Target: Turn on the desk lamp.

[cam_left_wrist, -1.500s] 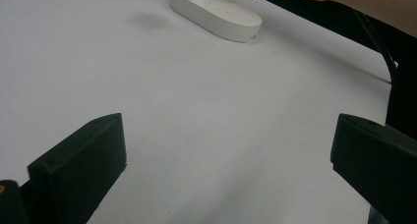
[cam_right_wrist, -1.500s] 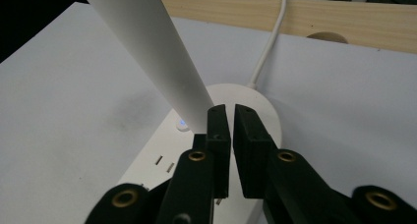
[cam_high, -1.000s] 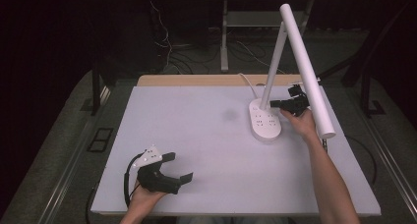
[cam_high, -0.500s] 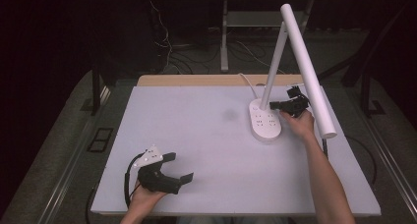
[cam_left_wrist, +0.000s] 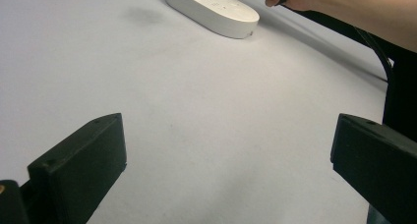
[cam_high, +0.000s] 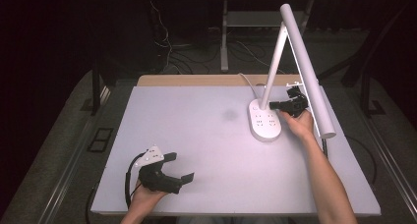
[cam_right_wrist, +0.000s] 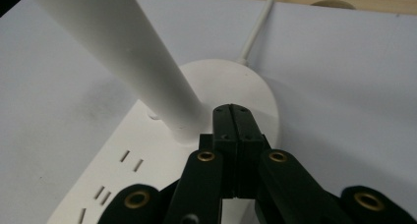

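A white desk lamp stands at the table's far right. Its oval base (cam_high: pixel 264 121) carries power sockets, its arm (cam_high: pixel 273 62) slants up, and a long tube head (cam_high: pixel 307 69) slopes down toward the right. My right gripper (cam_high: pixel 274 105) is shut with nothing between the jaws. Its tips hover just over the base beside the foot of the arm (cam_right_wrist: pixel 147 62), above the base (cam_right_wrist: pixel 231 84). My left gripper (cam_high: pixel 181 167) rests open near the front left edge, with bare table between its jaws. The lamp base (cam_left_wrist: pixel 211 10) lies far ahead in the left gripper view.
The white lamp cord (cam_high: pixel 247 80) runs off the back edge of the grey table (cam_high: pixel 196 135). Black cables (cam_high: pixel 167 47) and a metal stand leg (cam_high: pixel 224 42) lie on the floor behind. Rails (cam_high: pixel 69 184) border the table's left side.
The right gripper has shifted slightly nearer the foot of the lamp arm. The left gripper has stayed still.
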The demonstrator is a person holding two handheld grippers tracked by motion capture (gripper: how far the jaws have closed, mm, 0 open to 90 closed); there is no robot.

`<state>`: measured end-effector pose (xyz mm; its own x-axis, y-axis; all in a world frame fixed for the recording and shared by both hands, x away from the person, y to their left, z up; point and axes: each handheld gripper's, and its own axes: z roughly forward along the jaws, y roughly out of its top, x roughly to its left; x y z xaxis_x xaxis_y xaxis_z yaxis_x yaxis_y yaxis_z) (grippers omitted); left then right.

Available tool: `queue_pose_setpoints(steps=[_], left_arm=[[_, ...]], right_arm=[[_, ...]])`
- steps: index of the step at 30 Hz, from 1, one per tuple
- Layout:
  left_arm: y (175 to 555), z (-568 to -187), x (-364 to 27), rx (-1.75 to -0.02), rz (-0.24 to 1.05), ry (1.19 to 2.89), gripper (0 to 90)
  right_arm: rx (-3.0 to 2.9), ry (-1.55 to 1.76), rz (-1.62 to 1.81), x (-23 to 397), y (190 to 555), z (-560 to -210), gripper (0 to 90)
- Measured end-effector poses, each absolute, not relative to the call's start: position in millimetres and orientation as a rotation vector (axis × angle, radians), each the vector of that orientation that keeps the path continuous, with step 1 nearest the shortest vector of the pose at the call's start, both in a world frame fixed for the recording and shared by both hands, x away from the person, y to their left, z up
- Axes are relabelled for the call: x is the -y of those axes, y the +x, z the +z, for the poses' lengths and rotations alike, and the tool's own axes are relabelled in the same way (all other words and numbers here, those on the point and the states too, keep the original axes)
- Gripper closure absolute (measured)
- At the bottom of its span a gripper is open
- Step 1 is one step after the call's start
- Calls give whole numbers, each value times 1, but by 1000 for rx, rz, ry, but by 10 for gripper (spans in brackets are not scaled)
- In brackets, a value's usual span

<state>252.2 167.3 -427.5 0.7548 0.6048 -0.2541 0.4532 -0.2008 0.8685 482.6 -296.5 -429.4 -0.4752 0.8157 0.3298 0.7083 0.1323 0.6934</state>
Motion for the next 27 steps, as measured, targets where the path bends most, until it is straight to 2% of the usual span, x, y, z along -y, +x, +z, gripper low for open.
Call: queue_pose_setpoints(steps=[27], left_arm=[[252, -426, -168, -815, 172, 1826, 0]], right_arm=[[-2254, 1416, 1269, 311, 445, -374, 898]])
